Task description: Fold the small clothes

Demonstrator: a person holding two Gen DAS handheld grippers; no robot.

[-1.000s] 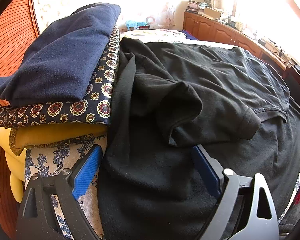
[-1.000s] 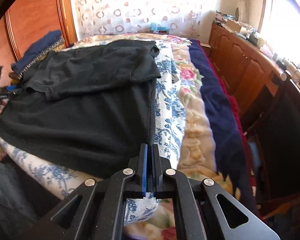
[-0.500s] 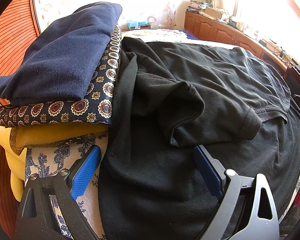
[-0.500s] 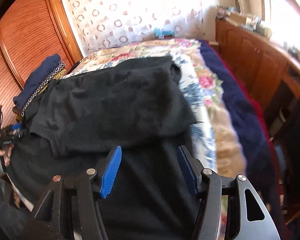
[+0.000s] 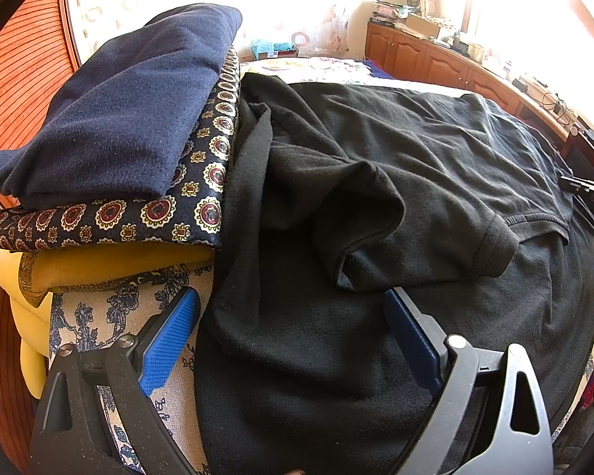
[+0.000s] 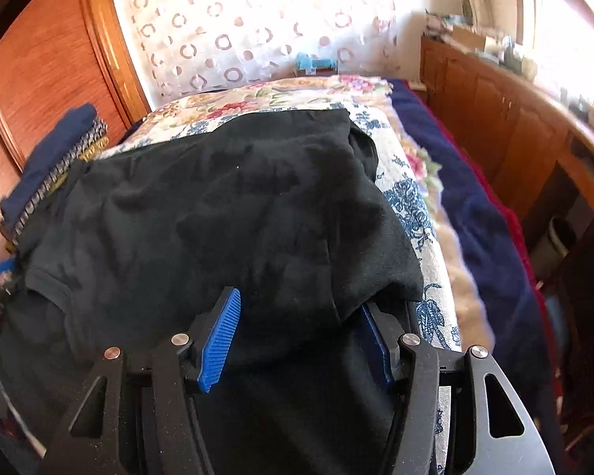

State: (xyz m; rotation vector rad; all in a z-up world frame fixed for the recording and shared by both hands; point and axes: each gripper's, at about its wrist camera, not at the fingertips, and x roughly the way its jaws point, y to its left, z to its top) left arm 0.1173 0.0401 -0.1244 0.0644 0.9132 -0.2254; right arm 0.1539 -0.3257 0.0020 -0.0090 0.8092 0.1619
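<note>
Black shirt (image 5: 376, 206) lies spread on the bed (image 6: 412, 213), part-folded: upper half doubled over the lower, one sleeve with ribbed cuff lying on top toward the near edge.

Landmark = shirt.
- Against its headboard-side edge: stack of folded clothes (image 5: 115, 150). Navy fleece on top, medallion-print piece under it, yellow item at the bottom. The stack touches the shirt's edge.
- Under the shirt: blue-floral bedspread, showing on both sides of it.
- Beyond it, far side of the bed: navy blanket (image 6: 483, 229), then wooden cabinets (image 6: 507, 118) with clutter on top; contents too blurred to tell.
- Behind it: patterned curtain (image 6: 257, 31) and a wooden wardrobe door.

Left claw (image 5: 289, 332): spread wide, over the shirt's near corner; left pad over the bedspread, right pad over black cloth. Nothing pinched.

Right claw (image 6: 297, 336): spread, jaws straddling a folded corner of the shirt; cloth sits between the pads, right pad partly hidden under the fold. Pads not pressing it.

Right-wrist view is motion-blurred at the edges.
</note>
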